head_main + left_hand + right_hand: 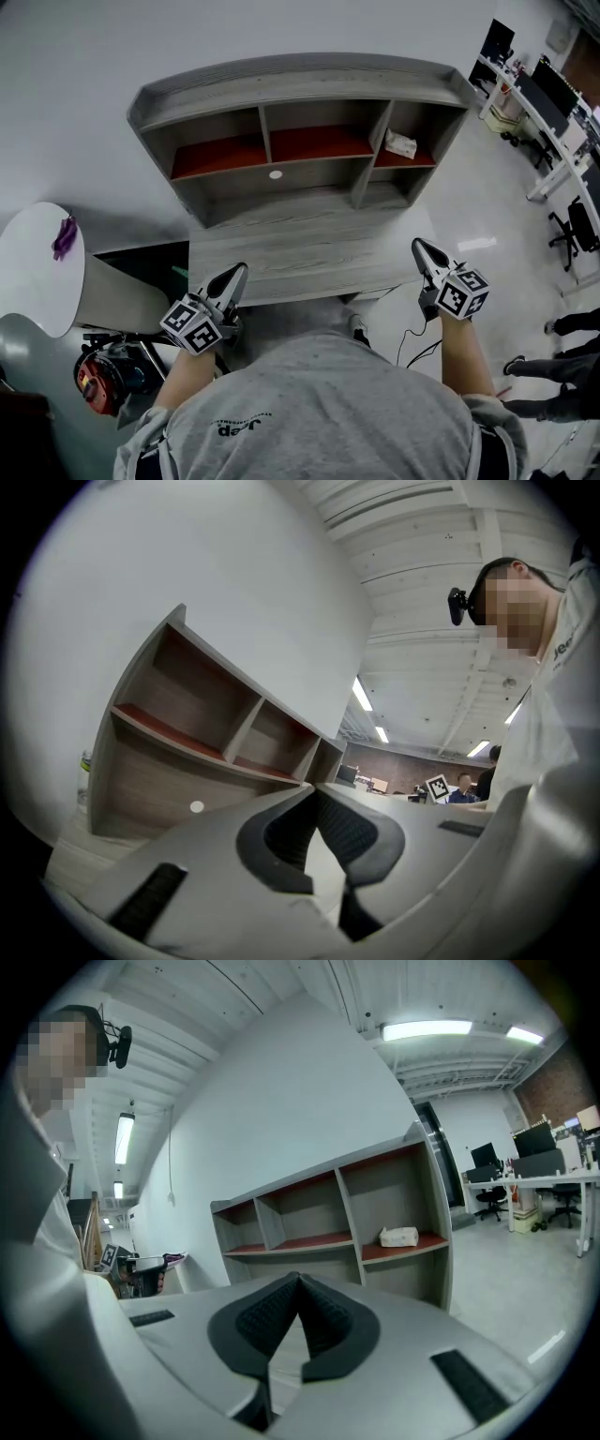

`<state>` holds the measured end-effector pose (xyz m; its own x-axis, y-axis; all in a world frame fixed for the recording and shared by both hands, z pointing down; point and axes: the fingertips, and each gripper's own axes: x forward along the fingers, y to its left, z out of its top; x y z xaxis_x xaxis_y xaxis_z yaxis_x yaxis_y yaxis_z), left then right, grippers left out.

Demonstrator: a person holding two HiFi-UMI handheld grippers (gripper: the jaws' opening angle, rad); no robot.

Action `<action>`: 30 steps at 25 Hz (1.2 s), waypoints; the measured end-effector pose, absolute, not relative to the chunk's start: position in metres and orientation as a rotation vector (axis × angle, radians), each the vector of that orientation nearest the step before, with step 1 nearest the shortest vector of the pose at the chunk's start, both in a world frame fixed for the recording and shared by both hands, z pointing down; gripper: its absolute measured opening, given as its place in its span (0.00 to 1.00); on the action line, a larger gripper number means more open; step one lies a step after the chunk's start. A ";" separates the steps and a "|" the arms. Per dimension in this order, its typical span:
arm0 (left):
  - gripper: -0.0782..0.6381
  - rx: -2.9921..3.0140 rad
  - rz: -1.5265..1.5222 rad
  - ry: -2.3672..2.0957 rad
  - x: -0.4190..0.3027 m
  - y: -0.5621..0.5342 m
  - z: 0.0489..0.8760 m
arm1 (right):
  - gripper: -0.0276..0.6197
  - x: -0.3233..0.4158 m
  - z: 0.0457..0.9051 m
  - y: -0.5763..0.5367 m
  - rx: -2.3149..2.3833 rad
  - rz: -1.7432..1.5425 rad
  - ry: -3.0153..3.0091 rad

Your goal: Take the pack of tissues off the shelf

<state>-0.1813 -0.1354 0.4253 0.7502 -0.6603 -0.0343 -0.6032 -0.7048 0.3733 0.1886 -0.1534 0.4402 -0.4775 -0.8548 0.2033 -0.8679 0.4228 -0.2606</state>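
Office wall [84, 56] backs shelf [300, 80]; tissues [401, 143] in its upper right bay (on red board [419, 159]). Approach step: left gripper [239, 272] and right gripper [418, 247] well short, jaws together, empty. Next likely: right gripper opens, reaches to tissues.

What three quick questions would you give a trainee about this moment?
1. Seen from the head view, which upper compartment of the shelf holds the pack of tissues?
2. True or false: the left gripper holds the pack.
3. The right gripper has its jaws: A) wide open, B) shut and empty, C) shut on the pack.
Key: 1 the right-hand one; 2 false; 3 B.
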 end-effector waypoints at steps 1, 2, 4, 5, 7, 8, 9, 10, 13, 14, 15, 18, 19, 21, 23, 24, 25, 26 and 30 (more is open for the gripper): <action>0.14 2.610 -0.229 -0.992 -0.178 -0.140 0.425 | 0.05 0.194 0.440 -0.162 1.579 0.516 -2.626; 0.14 2.609 -0.224 -1.012 -0.175 -0.145 0.424 | 0.05 0.199 0.441 -0.172 1.570 0.515 -2.637; 0.14 2.601 -0.219 -1.057 -0.165 -0.158 0.423 | 0.05 0.212 0.443 -0.194 1.539 0.513 -2.659; 0.14 2.596 -0.217 -1.085 -0.159 -0.166 0.422 | 0.05 0.219 0.444 -0.207 1.521 0.510 -2.671; 0.14 2.576 -0.220 -1.150 -0.145 -0.186 0.421 | 0.05 0.235 0.446 -0.235 1.482 0.500 -2.694; 0.14 2.558 -0.228 -1.182 -0.136 -0.198 0.420 | 0.05 0.245 0.446 -0.250 1.460 0.495 -2.700; 0.14 2.538 -0.241 -1.207 -0.125 -0.210 0.418 | 0.05 0.255 0.447 -0.265 1.436 0.491 -2.704; 0.14 2.523 -0.254 -1.225 -0.111 -0.221 0.416 | 0.05 0.265 0.447 -0.280 1.409 0.487 -2.709; 0.14 2.529 -0.254 -1.260 -0.066 -0.251 0.407 | 0.05 0.293 0.445 -0.320 1.337 0.449 -2.728; 0.14 2.534 -0.254 -1.271 -0.052 -0.260 0.404 | 0.05 0.301 0.446 -0.333 1.319 0.435 -2.730; 0.14 2.536 -0.259 -1.279 -0.040 -0.268 0.401 | 0.05 0.308 0.448 -0.345 1.304 0.425 -2.730; 0.14 2.535 -0.253 -1.286 -0.006 -0.284 0.400 | 0.05 0.323 0.456 -0.373 1.266 0.398 -2.723; 0.14 2.535 -0.239 -1.286 0.003 -0.287 0.402 | 0.05 0.327 0.459 -0.381 1.261 0.386 -2.718; 0.14 2.530 -0.204 -1.288 0.015 -0.292 0.407 | 0.05 0.333 0.465 -0.397 1.270 0.369 -2.701; 0.14 2.526 -0.174 -1.289 0.021 -0.297 0.410 | 0.08 0.336 0.470 -0.410 1.299 0.362 -2.675; 0.14 2.527 -0.163 -1.288 0.022 -0.299 0.411 | 0.09 0.337 0.473 -0.416 1.313 0.356 -2.660; 0.14 2.529 -0.156 -1.286 0.023 -0.302 0.412 | 0.10 0.337 0.474 -0.420 1.324 0.347 -2.646; 0.14 2.532 -0.154 -1.283 0.023 -0.305 0.412 | 0.10 0.337 0.476 -0.425 1.331 0.333 -2.631; 0.14 2.554 -0.153 -1.254 0.023 -0.315 0.414 | 0.10 0.336 0.483 -0.438 1.366 0.285 -2.566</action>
<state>0.0230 -0.3149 0.4138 0.6151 -0.7878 0.0323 -0.7568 -0.5784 0.3045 0.3362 -0.4379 0.4834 -0.5439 -0.7902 0.2823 -0.8329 0.5494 -0.0668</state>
